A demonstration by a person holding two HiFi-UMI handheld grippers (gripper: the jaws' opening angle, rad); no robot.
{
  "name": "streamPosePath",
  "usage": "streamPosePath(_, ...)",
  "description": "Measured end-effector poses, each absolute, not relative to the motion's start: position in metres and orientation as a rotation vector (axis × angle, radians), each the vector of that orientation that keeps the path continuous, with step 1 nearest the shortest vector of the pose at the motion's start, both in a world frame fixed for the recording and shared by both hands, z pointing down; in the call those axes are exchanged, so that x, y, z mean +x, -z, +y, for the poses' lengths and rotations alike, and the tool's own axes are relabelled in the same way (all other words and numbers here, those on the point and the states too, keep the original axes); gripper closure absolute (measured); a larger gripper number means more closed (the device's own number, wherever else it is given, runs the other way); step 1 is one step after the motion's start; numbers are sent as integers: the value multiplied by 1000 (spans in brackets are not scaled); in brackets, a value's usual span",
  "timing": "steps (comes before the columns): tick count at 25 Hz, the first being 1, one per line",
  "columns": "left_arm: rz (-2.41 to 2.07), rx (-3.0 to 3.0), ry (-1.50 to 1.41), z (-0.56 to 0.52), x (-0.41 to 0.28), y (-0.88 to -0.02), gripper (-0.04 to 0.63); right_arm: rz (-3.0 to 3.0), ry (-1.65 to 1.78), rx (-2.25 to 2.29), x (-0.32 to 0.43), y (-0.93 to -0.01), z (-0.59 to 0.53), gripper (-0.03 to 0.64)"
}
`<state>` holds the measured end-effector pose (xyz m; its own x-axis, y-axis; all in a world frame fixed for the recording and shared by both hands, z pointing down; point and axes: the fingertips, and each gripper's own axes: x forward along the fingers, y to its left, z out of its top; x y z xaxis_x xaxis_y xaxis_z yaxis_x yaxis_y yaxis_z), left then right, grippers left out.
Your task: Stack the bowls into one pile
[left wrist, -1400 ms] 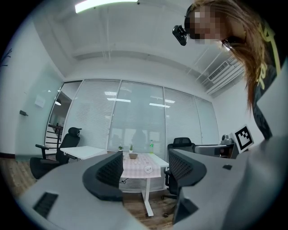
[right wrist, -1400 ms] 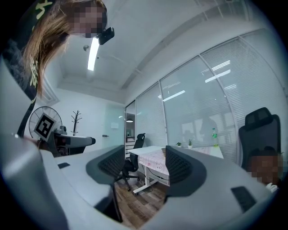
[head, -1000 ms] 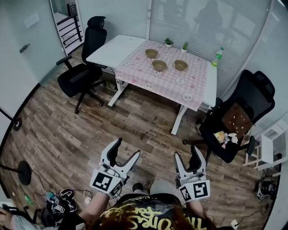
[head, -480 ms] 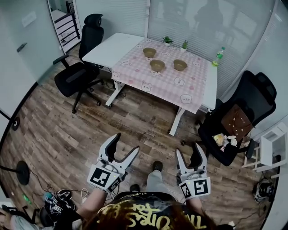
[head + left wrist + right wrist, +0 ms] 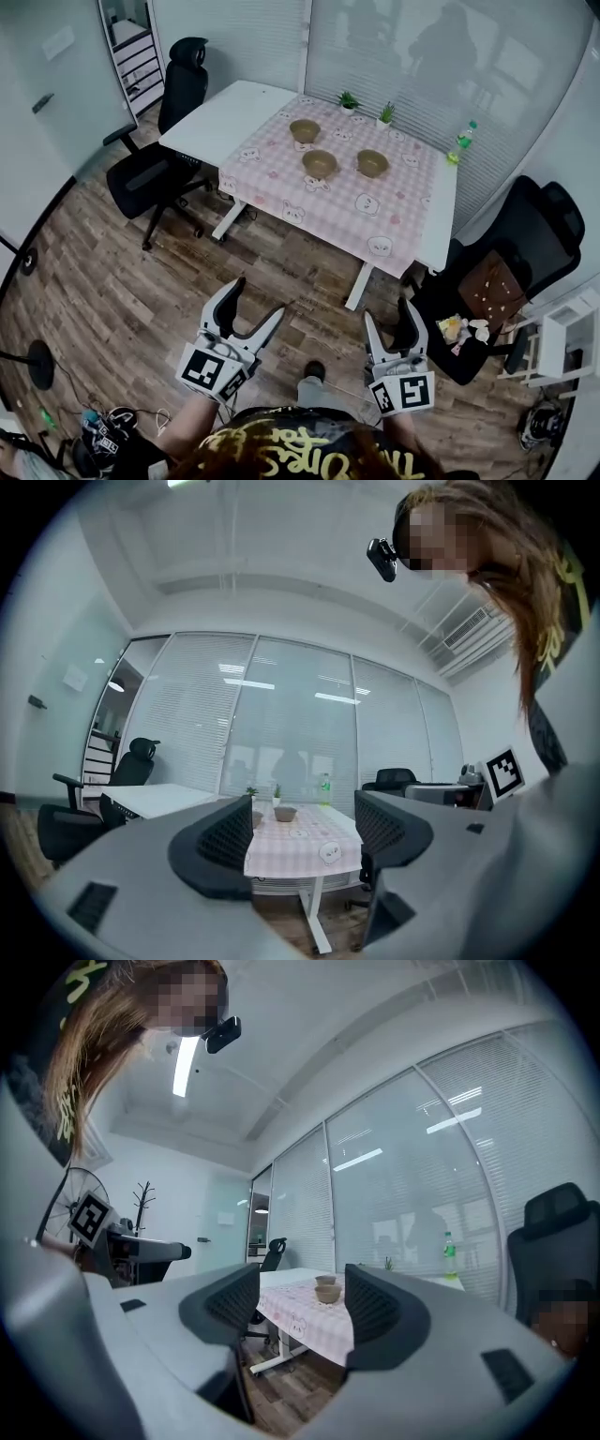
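Three brown bowls stand apart on the pink checked cloth [image 5: 356,202] of a white table: one at the back [image 5: 305,129], one in front of it [image 5: 320,163], one to the right [image 5: 372,162]. My left gripper [image 5: 251,306] and right gripper [image 5: 387,321] hang open and empty over the wooden floor, well short of the table. In the left gripper view one bowl [image 5: 285,813] shows far off between the jaws. In the right gripper view two bowls [image 5: 327,1292] show between the jaws.
A black office chair [image 5: 150,169] stands left of the table, another with a brown bag [image 5: 497,281] at its right. Two small potted plants [image 5: 349,99] and a green bottle [image 5: 463,139] sit at the table's far side. Glass walls with blinds lie behind.
Both grippers and the head camera have moved forward toward the table. The table and bowls now sit lower and larger in the head view. Both grippers stay open and empty.
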<state>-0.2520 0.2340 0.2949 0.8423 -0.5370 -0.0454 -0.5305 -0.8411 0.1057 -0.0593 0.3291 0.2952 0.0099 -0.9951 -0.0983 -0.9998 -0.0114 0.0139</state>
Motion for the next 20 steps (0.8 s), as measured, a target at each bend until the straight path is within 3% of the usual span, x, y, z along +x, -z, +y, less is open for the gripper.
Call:
streamPosePath(13, -945, 2924, 175, 168, -158, -279, 253, 2209, -107, -2119, 43, -286, 257, 350)
streamPosePath(20, -1007, 2911, 166, 149, -141, -284, 250, 2243, -90, -2083, 67, -296, 233, 350)
